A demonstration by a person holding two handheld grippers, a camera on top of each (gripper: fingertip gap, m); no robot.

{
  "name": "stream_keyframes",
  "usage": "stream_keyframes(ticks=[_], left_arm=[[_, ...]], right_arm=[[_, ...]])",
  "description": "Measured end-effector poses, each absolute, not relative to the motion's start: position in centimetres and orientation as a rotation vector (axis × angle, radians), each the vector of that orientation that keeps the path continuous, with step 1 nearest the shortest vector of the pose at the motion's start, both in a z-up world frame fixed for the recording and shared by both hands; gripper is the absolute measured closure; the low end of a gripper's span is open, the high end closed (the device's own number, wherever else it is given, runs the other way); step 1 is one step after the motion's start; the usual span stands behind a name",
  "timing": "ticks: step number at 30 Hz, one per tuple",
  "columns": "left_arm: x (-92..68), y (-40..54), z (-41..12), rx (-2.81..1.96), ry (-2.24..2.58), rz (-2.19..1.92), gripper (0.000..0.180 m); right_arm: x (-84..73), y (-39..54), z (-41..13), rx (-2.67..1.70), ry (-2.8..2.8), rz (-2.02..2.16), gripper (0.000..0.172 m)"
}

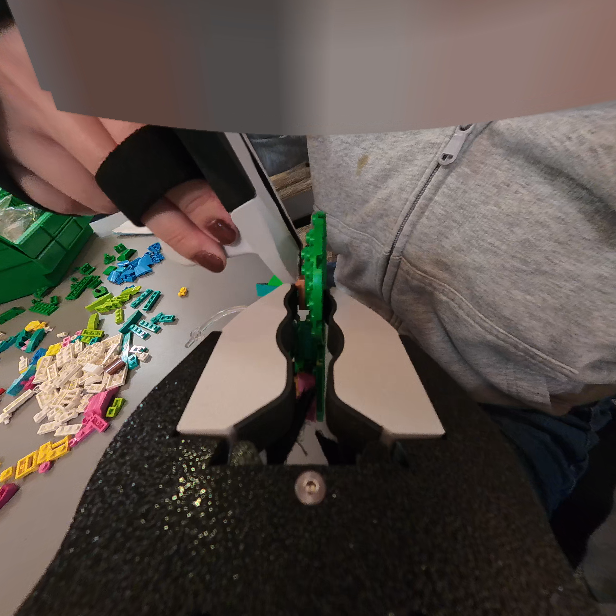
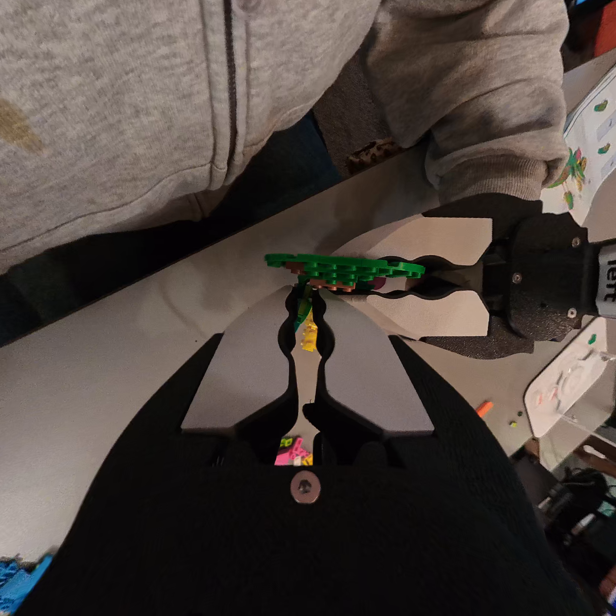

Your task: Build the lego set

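1. Nearest to us, our left gripper [image 1: 310,296] is clenched on a green studded plate [image 1: 315,266], held edge-on so that it stands up between the fingers; both pads press on the plate's stack of bricks, which includes a small brown brick [image 1: 301,293] on its left face. From the right wrist view the same plate [image 2: 343,266] lies flat, reaching out from the left gripper [image 2: 410,276] towards us, so its studded side is open to the other tool.

2. Our right gripper [image 2: 305,293] is closed on a thin piece of lime, teal and yellow bricks [image 2: 308,323], its tip touching the underside of the green plate near the brown bricks. Holding it by its length seems to keep the end free to meet the plate.

3. Just beyond, in the left wrist view, a hand [image 1: 196,230] in a black sleeve grips the right tool, whose pale finger [image 1: 266,240] slants down to the plate.

4. To the left on the grey table [image 1: 213,280], loose bricks lie in colour groups: white [image 1: 76,363], yellow and pink near, teal and lime in the middle, blue [image 1: 136,263] farther off. A clear curved piece [image 1: 213,320] lies near the left finger.

5. Far left stands a green box [image 1: 36,250]. Far right, a grey zipped hoodie [image 1: 483,250] fills the view, beyond the table's edge.
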State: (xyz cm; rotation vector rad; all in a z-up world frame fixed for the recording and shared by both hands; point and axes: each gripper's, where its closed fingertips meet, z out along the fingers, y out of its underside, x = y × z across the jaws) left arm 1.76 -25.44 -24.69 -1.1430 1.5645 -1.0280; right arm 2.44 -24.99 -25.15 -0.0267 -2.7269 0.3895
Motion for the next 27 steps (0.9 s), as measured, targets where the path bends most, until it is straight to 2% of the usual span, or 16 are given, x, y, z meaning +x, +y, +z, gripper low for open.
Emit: stream_keyframes(ticks=[5, 12, 22, 27], left_arm=[[1.7, -25.7, -24.3, -1.120, 1.543, -1.086, 0.165], [1.3, -25.3, -24.0, -1.119, 1.495, -1.118, 0.165], [0.7, -25.4, -23.1, -1.086, 1.446, -1.185, 0.165], [0.4, -25.8, -22.3, -1.045, 1.424, -1.242, 0.165]], right_arm=[[2.4, -25.2, -24.8, 0.040, -2.704, 0.384, 0.165], [2.0, -24.9, -24.6, -0.131, -2.699, 0.385, 0.164], [1.6, -24.6, -24.0, -0.184, -2.649, 0.362, 0.154], [1.6, -25.4, -23.0, -0.289, -2.613, 0.599, 0.146]])
